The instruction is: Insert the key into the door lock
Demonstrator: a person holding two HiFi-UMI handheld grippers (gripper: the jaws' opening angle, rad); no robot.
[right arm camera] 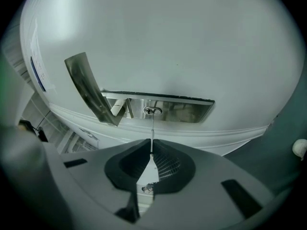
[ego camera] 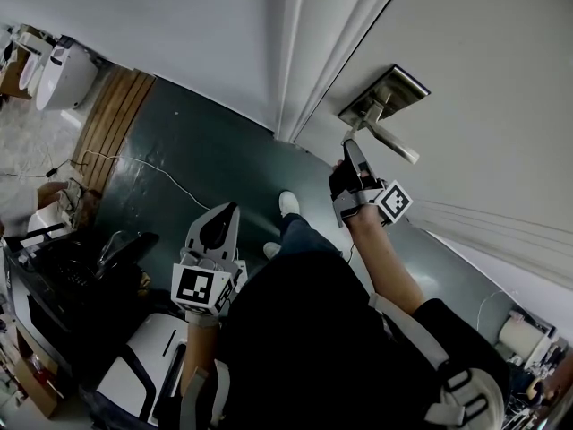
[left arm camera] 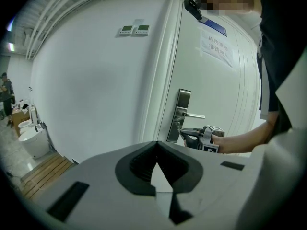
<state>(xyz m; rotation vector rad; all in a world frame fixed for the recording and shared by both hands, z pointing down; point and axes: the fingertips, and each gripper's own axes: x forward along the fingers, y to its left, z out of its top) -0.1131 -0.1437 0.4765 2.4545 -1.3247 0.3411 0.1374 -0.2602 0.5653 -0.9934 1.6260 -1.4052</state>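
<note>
My right gripper (right arm camera: 151,152) is shut on a thin metal key (right arm camera: 152,131). The key's blade runs straight up to the keyhole (right arm camera: 152,111) in the steel lock plate (right arm camera: 187,111) and its tip meets the hole; how deep it sits I cannot tell. The lever handle (right arm camera: 91,91) juts out left of the keyhole. In the head view the right gripper (ego camera: 348,148) is up against the white door, just below the lock plate (ego camera: 387,95) and handle (ego camera: 394,145). My left gripper (ego camera: 229,210) hangs low and away from the door, shut with nothing in it (left arm camera: 157,146).
The door frame (ego camera: 291,79) stands left of the lock. A wooden strip (ego camera: 112,119), white fixtures (ego camera: 63,74) and a floor cable (ego camera: 152,170) lie at the far left. A chair (ego camera: 148,365) and dark clutter (ego camera: 63,285) sit at the lower left. A paper notice (left arm camera: 218,46) hangs on the door.
</note>
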